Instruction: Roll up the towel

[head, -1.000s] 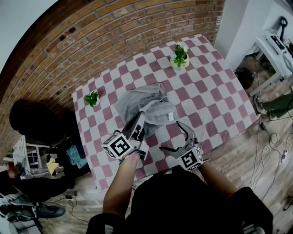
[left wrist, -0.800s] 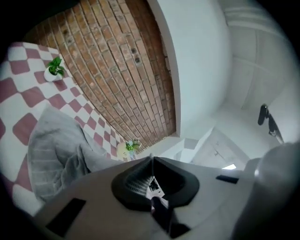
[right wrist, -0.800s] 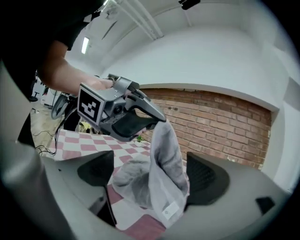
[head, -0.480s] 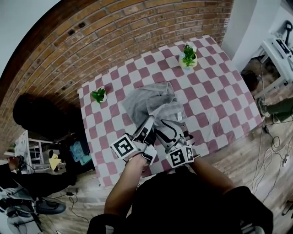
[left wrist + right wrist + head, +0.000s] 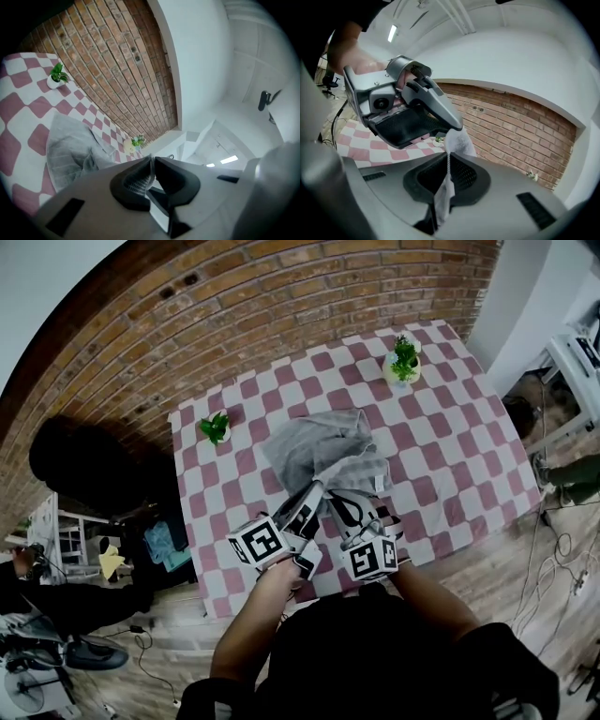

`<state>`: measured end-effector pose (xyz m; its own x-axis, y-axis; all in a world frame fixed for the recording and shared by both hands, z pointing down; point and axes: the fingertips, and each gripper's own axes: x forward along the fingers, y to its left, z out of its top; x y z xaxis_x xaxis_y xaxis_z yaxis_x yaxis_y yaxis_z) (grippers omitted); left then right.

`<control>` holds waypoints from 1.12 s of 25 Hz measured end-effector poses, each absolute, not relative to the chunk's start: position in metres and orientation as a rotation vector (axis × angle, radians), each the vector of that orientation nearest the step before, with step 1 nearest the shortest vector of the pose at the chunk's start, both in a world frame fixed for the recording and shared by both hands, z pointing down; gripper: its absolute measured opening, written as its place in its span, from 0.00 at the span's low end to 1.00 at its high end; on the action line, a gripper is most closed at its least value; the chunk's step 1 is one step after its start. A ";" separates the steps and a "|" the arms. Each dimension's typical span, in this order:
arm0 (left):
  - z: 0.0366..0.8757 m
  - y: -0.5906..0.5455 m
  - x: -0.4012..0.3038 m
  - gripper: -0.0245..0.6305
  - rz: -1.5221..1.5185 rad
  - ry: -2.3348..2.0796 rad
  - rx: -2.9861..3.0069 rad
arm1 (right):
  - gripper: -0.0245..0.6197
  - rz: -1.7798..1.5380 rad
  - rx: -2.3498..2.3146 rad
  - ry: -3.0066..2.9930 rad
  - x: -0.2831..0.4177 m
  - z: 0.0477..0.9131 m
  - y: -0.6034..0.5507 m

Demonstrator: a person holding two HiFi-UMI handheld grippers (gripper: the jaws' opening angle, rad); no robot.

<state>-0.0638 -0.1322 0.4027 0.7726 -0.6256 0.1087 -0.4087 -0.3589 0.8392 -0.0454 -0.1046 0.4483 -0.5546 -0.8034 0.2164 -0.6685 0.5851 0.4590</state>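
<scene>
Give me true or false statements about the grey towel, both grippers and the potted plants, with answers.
The right gripper grips the grey cloth towel. True; its jaws have just closed on it.
The left gripper stands wide open. False: it is shut on the towel.
Three potted plants stand on the table. False: only a left potted plant and a right potted plant.
The towel partly lies on the red-and-white checked tablecloth. True.

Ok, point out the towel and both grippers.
grey towel (image 5: 309, 451): head view, middle of the cloth.
left gripper (image 5: 153, 161): left gripper view, between its closed fingertips.
right gripper (image 5: 448, 155): right gripper view, between its fingertips gripping cloth.
</scene>
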 end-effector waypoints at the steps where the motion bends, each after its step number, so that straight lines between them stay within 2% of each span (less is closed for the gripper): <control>1: 0.404 -0.131 -0.066 0.10 -0.252 -0.785 2.034 | 0.06 -0.455 1.172 -2.416 -0.046 0.448 -0.104; 5: 0.410 -0.123 -0.073 0.31 -0.018 -0.792 2.267 | 0.06 -0.451 1.135 -2.421 -0.043 0.440 -0.100; 8: 0.422 -0.115 -0.084 0.43 0.332 -0.847 2.556 | 0.06 -0.499 1.079 -2.406 -0.041 0.432 -0.097; 11: 0.427 -0.110 -0.085 0.45 0.729 -0.877 2.889 | 0.06 -0.549 1.000 -2.393 -0.042 0.427 -0.093; 15: 0.429 -0.100 -0.067 0.46 1.290 -0.688 3.288 | 0.06 -0.625 0.868 -2.377 -0.049 0.433 -0.081; 20: 0.436 -0.108 -0.052 0.62 2.088 -0.406 3.539 | 0.06 -0.666 0.716 -2.343 -0.057 0.452 -0.071; 23: 0.435 -0.107 -0.044 0.63 2.452 -0.223 3.624 | 0.06 -0.654 0.668 -2.324 -0.059 0.460 -0.068; 24: 0.437 -0.105 -0.039 0.60 2.534 -0.142 3.652 | 0.06 -0.649 0.660 -2.318 -0.058 0.462 -0.068; 26: 0.443 -0.101 -0.031 0.54 2.623 0.029 3.695 | 0.06 -0.658 0.654 -2.308 -0.057 0.467 -0.068; 28: 0.451 -0.095 -0.026 0.41 2.656 0.168 3.722 | 0.06 -0.672 0.656 -2.303 -0.056 0.471 -0.068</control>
<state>-0.0260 -0.0954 0.4513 0.6156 -0.5411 0.5729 0.6091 -0.1347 -0.7816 -0.0559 -0.0685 0.4708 -0.6685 -0.6024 0.4360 -0.2732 0.7442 0.6095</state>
